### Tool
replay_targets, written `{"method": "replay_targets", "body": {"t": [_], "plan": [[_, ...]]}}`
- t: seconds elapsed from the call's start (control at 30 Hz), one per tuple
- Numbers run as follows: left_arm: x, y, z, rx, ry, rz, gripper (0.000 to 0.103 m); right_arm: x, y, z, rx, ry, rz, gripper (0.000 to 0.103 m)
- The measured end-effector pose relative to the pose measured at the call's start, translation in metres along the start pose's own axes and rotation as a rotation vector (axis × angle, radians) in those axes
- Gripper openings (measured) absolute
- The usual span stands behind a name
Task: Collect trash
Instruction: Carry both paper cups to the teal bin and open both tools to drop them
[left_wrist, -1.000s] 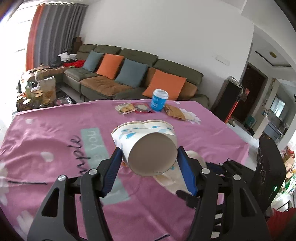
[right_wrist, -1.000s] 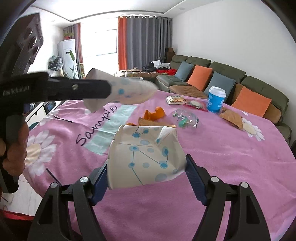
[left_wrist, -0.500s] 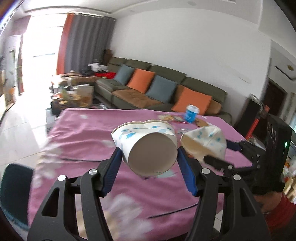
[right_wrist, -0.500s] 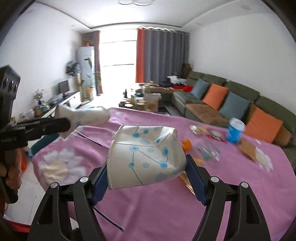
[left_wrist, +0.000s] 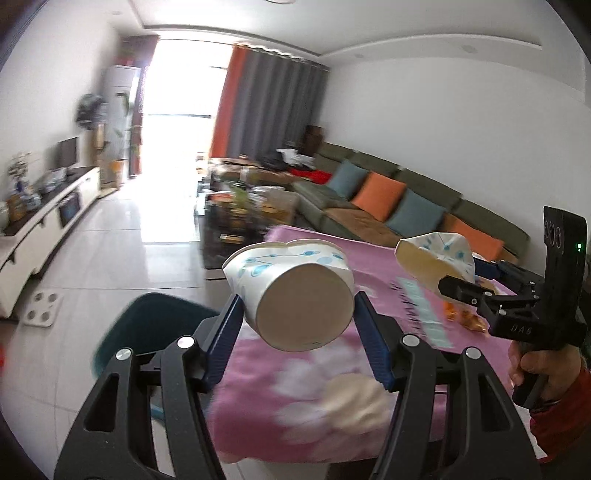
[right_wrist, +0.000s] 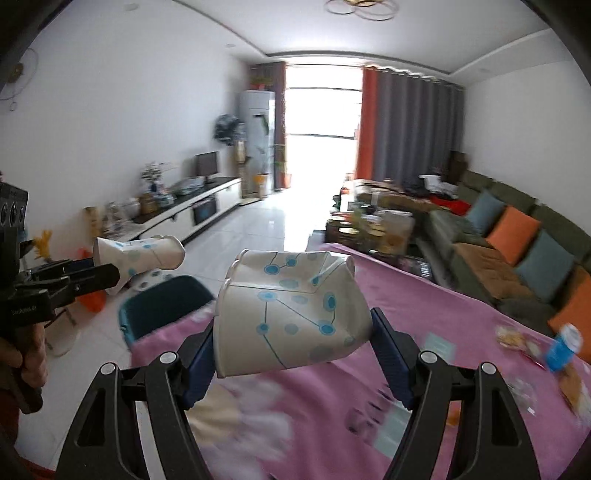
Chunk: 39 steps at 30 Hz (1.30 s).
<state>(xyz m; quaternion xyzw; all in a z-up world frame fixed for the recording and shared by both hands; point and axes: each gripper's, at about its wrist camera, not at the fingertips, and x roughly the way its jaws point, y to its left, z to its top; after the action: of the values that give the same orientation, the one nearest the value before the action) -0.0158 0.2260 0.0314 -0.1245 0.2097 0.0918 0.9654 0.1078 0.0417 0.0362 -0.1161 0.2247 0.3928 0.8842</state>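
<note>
Paper cups in both grips, up in the air over the pink-clothed counter (right_wrist: 424, 317). Left hand-held gripper (left_wrist: 295, 314) points slightly downward with its blue pads clamped on a white paper cup (left_wrist: 291, 295) lying sideways, flat round base facing the camera, rim squashed into a heart-ish shape. Right hand-held gripper (right_wrist: 291, 332) is squeezing a crumpled paper cup (right_wrist: 291, 314) (blue dot-and-line print, folded into hard creases). From the left camera you can see the right hand (left_wrist: 543, 369) wrapped around its black handle, red sleeve below.

Around: a teal chair (left_wrist: 155, 332) at the counter's near edge, glossy tiled floor beyond. Far end of the counter has a blue cup (right_wrist: 563, 347) and some wrappers (right_wrist: 517, 339), all blurry. Green sofa (right_wrist: 517, 258) with orange and blue cushions runs along the wall.
</note>
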Motion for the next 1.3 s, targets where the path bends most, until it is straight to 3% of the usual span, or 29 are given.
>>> {"method": "replay_targets", "body": {"t": [0.37,0.73,0.93,1.3], "plan": [[-0.065,0.088,-0.018,-0.094,-0.016,0.200,0.061,0.057,0.068,0.038,-0.077,0.059,0.181,0.074],[-0.087,0.130,-0.041,-0.163,0.015,0.255,0.061,0.108,0.134,0.052,-0.178,0.157,0.256,0.074],[-0.058,0.131,-0.051,-0.183,0.057,0.261,0.061,0.146,0.152,0.050,-0.203,0.241,0.277,0.074],[0.056,0.146,-0.061,-0.193,0.209,0.259,0.061,0.235,0.171,0.041,-0.251,0.432,0.282,0.074]]}}
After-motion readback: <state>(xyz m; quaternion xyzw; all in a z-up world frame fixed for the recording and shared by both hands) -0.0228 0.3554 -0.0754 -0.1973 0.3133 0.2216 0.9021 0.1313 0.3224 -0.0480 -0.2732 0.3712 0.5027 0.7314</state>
